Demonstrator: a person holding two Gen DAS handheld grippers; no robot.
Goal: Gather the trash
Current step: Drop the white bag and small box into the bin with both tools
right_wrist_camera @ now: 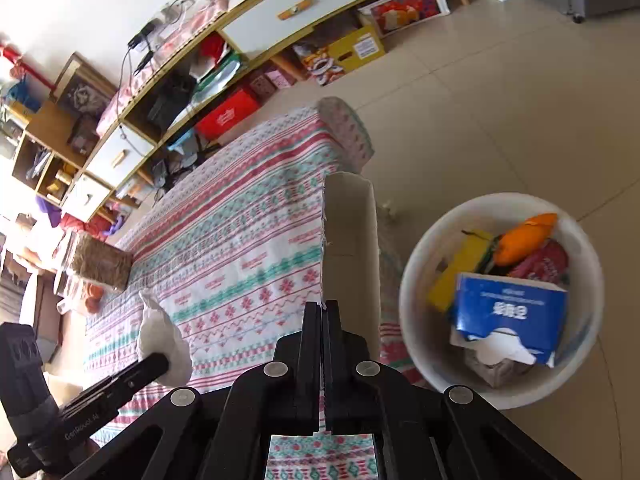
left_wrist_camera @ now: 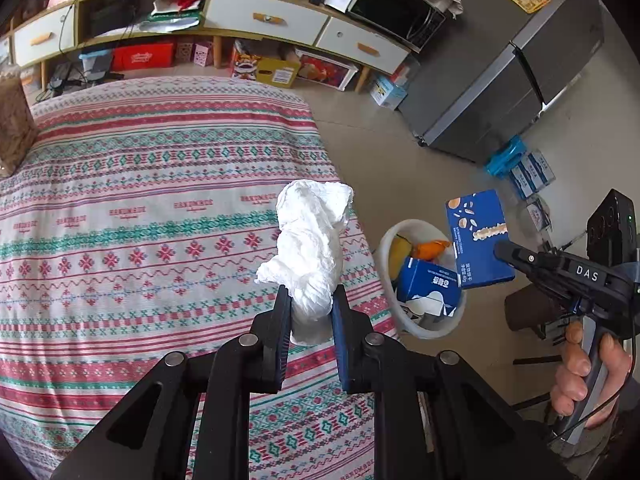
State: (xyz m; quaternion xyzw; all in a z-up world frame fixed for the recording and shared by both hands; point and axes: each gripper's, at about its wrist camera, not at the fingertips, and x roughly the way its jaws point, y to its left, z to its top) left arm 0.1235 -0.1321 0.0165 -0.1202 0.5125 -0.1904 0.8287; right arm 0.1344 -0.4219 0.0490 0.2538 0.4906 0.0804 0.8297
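The left gripper (left_wrist_camera: 310, 304) clamps a crumpled white tissue (left_wrist_camera: 310, 240) above the patterned tablecloth (left_wrist_camera: 140, 200). The right gripper (right_wrist_camera: 324, 308) is pinched tight on a blue box (left_wrist_camera: 478, 236), held over the white bin (right_wrist_camera: 416, 280) to the table's right.

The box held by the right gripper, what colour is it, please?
Blue box with a snack print; clearest in the left wrist view.

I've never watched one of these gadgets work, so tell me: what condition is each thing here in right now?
Left gripper: jaws shut on the tissue wad.
Tissue wad: crumpled, held above the table.
Right gripper: jaws shut on the blue box.
Blue box: held above the bin.
Bin: on the floor, holding trash.
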